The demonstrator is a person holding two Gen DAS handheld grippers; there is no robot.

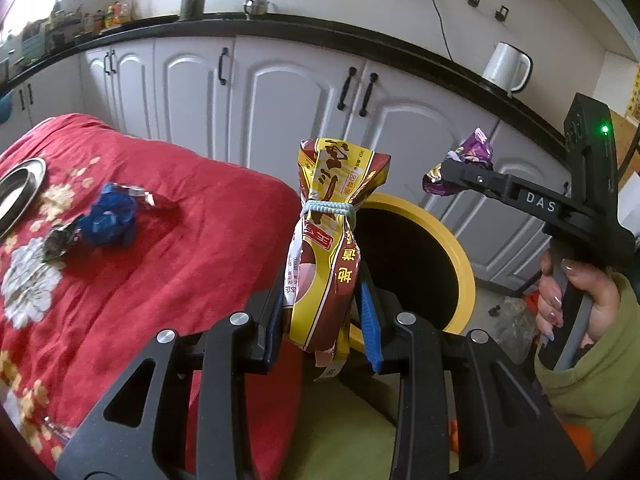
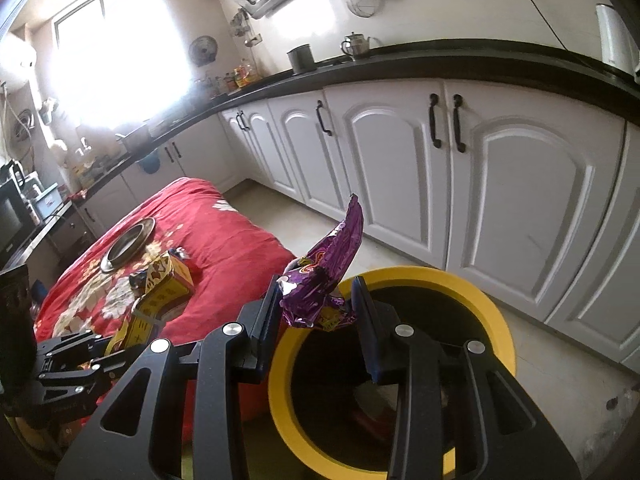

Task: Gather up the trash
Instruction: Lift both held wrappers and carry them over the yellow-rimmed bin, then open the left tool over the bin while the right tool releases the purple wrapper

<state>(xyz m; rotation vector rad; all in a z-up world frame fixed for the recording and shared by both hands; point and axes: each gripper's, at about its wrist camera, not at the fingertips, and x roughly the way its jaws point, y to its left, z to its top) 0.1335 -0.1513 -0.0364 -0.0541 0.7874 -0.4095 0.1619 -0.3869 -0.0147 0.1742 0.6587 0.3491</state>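
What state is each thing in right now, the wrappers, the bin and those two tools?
Left tool: clamped on yellow snack bag.
Right tool: clamped on purple wrapper, above the bin.
Yellow bin: open, no lid.
Blue wrapper: crumpled, lying on red cloth.
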